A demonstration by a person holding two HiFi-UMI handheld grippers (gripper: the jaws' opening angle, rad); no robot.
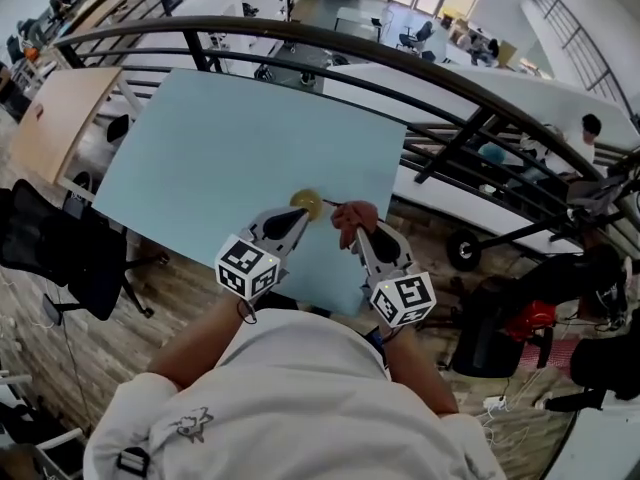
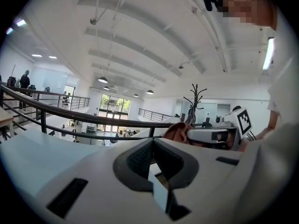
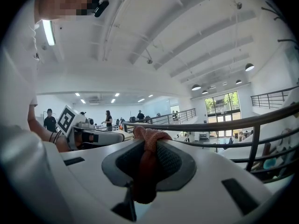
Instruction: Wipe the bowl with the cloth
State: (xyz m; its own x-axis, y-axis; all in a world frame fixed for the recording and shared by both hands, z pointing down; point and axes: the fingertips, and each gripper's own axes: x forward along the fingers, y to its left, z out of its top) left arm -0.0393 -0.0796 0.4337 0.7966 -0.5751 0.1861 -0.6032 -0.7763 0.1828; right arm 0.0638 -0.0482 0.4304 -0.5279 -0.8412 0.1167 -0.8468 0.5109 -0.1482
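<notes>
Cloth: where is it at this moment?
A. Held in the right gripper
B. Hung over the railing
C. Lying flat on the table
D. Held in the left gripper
A: in the right gripper view the reddish cloth is pinched between the jaws of the right gripper, and the head view shows it bunched at that gripper's tip.

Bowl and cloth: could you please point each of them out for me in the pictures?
bowl (image 1: 307,203), head view, its yellow middle.
cloth (image 3: 145,157), right gripper view, its reddish bunched middle.
</notes>
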